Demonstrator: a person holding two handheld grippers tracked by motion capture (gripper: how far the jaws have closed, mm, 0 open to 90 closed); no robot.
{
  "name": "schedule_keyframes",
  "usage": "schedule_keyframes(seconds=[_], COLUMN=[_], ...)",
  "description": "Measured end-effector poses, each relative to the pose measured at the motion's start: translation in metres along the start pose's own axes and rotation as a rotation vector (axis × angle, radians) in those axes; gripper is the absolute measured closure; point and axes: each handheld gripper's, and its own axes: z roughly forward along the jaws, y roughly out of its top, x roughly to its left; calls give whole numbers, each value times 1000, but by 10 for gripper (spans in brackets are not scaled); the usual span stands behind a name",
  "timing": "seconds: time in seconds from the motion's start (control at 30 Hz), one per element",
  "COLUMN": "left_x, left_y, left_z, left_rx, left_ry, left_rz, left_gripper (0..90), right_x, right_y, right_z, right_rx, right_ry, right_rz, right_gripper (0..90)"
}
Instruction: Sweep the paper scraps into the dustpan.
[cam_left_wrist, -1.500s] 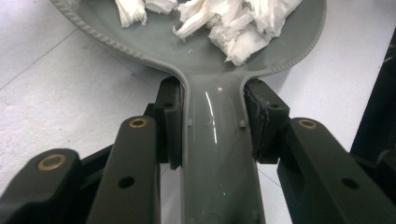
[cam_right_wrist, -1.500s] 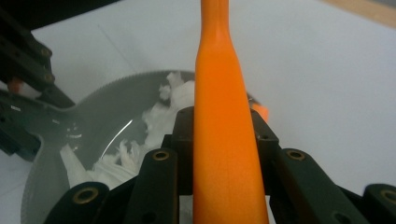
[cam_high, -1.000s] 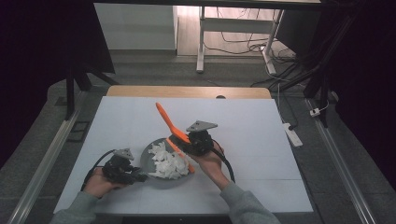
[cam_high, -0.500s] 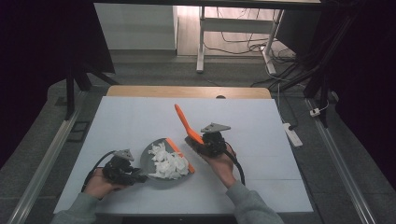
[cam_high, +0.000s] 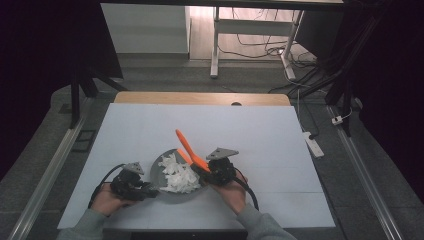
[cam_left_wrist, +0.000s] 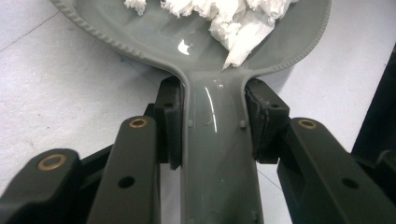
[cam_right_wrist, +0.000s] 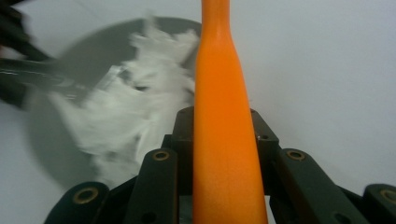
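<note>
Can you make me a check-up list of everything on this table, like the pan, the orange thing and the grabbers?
Surface: white table top, bare apart from the job's things.
Job's things: grey pan with white crumpled bits inside; orange tool slanting up over the pan's right side.
Clutter: nothing seen.
Grippers: left gripper is shut on the pan handle; right gripper is shut on the orange tool.
Cables: black cable trails from the right gripper; another cable loops from the left gripper.
Surroundings: dark floor, a white table frame and loose wires behind the table.
</note>
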Motion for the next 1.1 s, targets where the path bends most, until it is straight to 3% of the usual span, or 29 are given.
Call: schedule_keyframes(seconds=[0.13, 0.6, 1.1], left_x=[0, 1, 1], left_y=[0, -2, -3], left_z=[0, 2, 1], left_rx=[-1, -3, -37], left_ry=[0, 1, -1], left_rz=[-1, -8, -4], left_gripper=[613, 612, 613], right_x=[14, -15, -35], right_y=[6, 7, 3], right_z=[-3, -32, -43], right_rx=[-14, -69, -105], right_ry=[2, -52, -70], right_rz=[-64, 11, 47], right_gripper=[703, 702, 703])
